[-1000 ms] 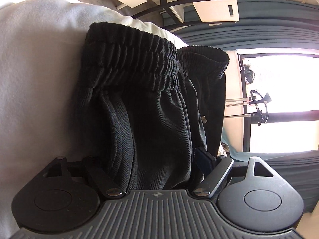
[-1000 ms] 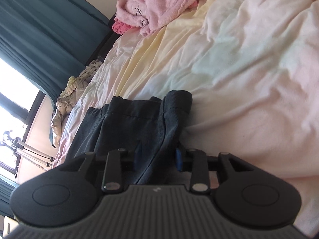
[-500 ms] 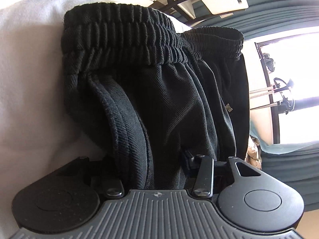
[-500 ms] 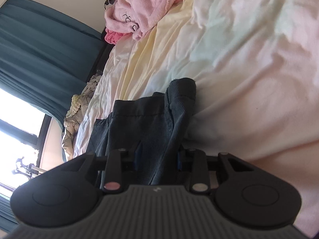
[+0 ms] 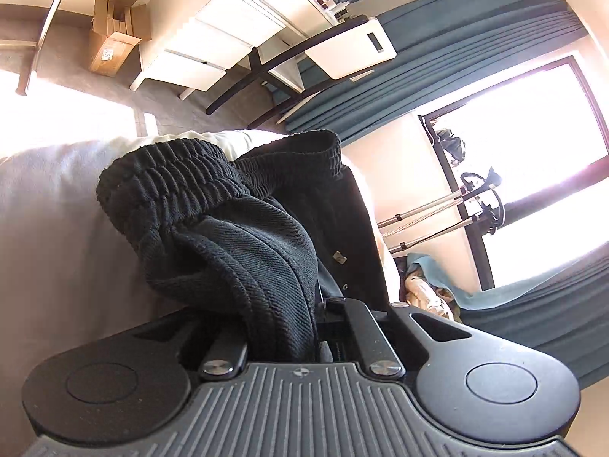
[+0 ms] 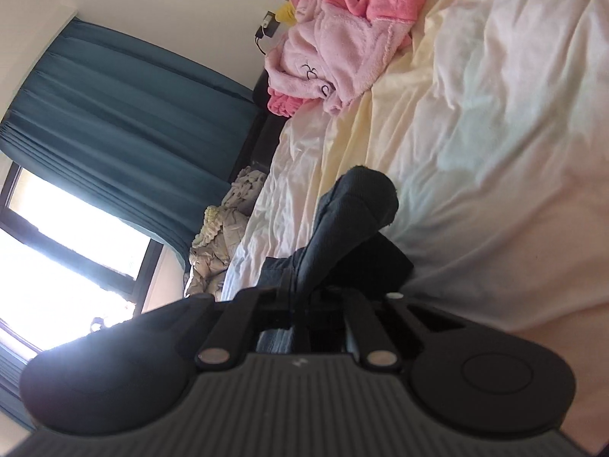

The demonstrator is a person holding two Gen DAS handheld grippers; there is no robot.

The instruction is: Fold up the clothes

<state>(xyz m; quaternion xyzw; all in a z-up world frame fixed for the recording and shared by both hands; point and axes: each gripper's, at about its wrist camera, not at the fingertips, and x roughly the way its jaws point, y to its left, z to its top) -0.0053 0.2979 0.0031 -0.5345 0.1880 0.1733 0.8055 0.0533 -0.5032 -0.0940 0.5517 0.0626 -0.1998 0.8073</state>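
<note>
Clearly, both hand-held grippers were clamped on one dark garment, a pair of black trousers (image 5: 243,228), which lay on a pale bed (image 6: 475,133). Seen from the left wrist, the left gripper (image 5: 281,327) had its fingers closed on a thick bunched fold of ribbed cloth near the waist. The elastic waistband (image 5: 171,179) sat just beyond, doubled so that two gathered bands lay one past the other, the nearer one raised off the bed. Seen from the right wrist, the right gripper (image 6: 300,304) pinched a narrow strip of the same dark cloth, which rose from between the fingers and curled over at its far end. More of the garment lay flat on the sheet beneath it and to the left.

As a judgement, the folding was part way along: the trousers looked doubled at the waist, yet they were lifted and bunched, not lying in a flat, finished packet. How many folds they already held could not be told. What was left, it seemed, was to lay the held parts down, smooth them and let go.

A pink fluffy robe (image 6: 335,38) lay in a loose heap at the far end of the bed. Blue curtains (image 6: 125,114) and a bright window (image 5: 533,152) stood beyond the bed
</note>
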